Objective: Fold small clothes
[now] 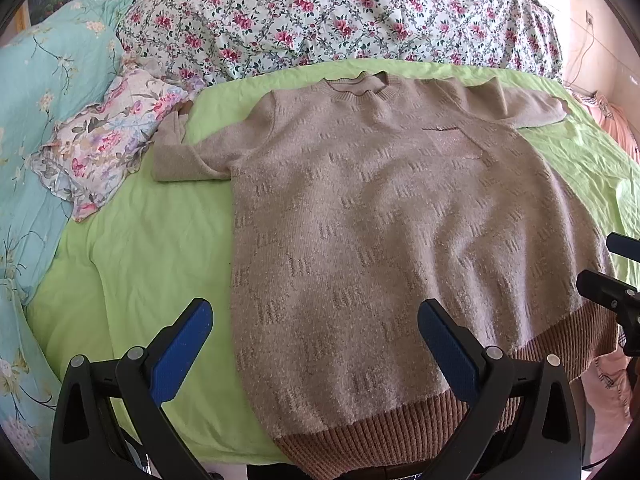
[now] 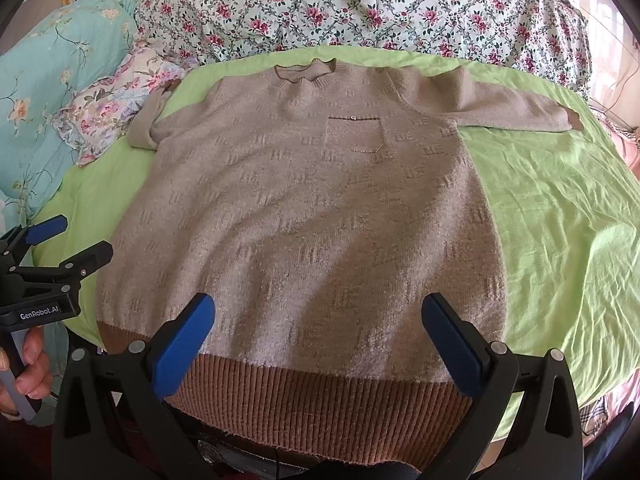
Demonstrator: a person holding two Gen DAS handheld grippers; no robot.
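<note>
The sweater (image 2: 304,216) lies flat and face up on the green sheet (image 2: 560,216) of the bed, so both sides can be folded inward easily. Its ribbed hem (image 2: 320,400) is just in front of the right gripper (image 2: 318,340), between its open fingers (image 2: 182,344), which hold nothing. The left gripper (image 1: 314,344) is also open and empty, with one finger over the sheet and the other over the knit. One sleeve (image 2: 500,110) stretches far ahead to the right; the other sleeve (image 1: 182,152) is bunched far ahead to the left, near a floral pillow (image 1: 104,140). I think folding is not yet begun.
</note>
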